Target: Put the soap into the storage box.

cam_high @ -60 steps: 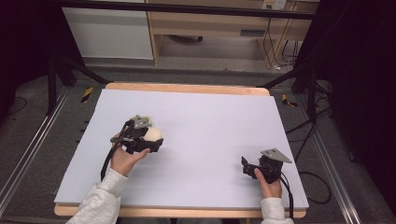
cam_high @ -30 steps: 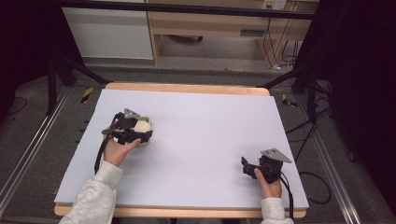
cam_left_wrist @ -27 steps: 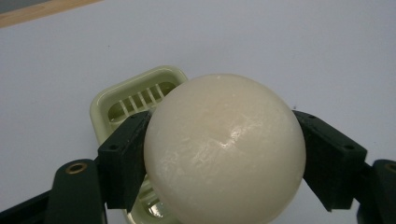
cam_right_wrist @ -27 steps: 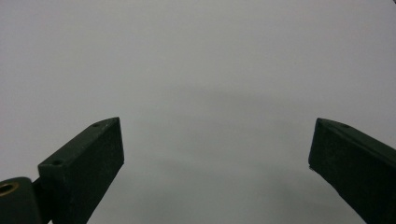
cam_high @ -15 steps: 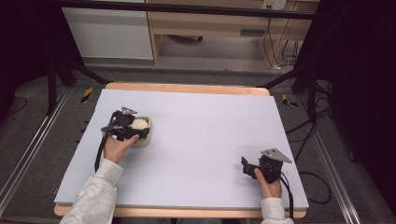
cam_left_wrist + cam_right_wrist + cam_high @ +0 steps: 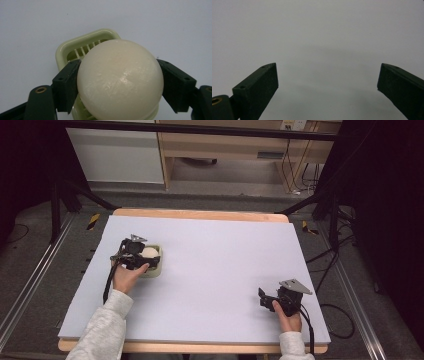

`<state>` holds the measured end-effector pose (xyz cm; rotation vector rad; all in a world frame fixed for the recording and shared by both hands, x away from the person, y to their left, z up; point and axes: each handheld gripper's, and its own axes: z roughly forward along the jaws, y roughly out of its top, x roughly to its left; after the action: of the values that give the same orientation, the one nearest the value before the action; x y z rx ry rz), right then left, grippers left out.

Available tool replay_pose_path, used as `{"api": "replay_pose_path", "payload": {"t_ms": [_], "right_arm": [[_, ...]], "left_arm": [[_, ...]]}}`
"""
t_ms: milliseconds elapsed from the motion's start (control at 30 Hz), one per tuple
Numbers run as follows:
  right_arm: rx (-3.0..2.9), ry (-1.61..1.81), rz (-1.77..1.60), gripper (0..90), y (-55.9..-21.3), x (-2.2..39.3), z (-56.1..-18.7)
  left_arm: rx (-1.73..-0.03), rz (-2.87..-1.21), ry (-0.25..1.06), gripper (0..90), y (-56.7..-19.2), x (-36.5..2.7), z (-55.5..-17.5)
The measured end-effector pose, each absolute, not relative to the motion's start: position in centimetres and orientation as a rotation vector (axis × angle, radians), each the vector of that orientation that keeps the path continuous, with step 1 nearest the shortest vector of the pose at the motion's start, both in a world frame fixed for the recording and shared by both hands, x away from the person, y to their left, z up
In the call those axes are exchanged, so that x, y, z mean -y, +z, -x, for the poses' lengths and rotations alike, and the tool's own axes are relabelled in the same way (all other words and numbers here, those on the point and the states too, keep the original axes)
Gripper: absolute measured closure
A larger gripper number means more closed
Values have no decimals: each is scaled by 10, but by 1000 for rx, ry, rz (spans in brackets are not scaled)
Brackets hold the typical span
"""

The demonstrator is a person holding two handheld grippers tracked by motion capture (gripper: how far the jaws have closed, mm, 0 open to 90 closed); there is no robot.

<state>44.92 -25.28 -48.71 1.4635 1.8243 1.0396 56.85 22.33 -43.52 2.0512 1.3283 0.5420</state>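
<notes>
Clamping the pale egg (image 6: 120, 81) between the left gripper's (image 6: 120, 87) jaws, directly over the slotted green slicer (image 6: 75, 48), for seating in its cradle. Right gripper (image 6: 327, 82) idling, jaws wide apart, gripping nothing.

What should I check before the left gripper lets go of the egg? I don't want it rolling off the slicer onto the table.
1. Grip on the egg: ok, both jaws of the left gripper press its sides.
2. Egg over the slicer: ok, the pale green slotted tray lies directly below and behind it.
3. Egg seated in the cradle: cannot tell, the contact underneath is hidden.
4. Slicer flat on the table: ok in the high view.
5. Right gripper out of the way: ok, open, holding nothing, near the table's front right.
6. Room around the slicer: ok, nothing beside it.
</notes>
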Motion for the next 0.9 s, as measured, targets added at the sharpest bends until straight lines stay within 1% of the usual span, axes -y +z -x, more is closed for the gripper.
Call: {"api": "replay_pose_path", "payload": {"t_ms": [567,900], "right_arm": [[-1826,1041,-1464,38,-487,253,-449],[-1825,1040,-1465,37,-487,253,-449]], "left_arm": [[-1352,-2088,550,242,-443,-223,-571],[-1363,-2081,553,241,-446,-225,-570]]}}
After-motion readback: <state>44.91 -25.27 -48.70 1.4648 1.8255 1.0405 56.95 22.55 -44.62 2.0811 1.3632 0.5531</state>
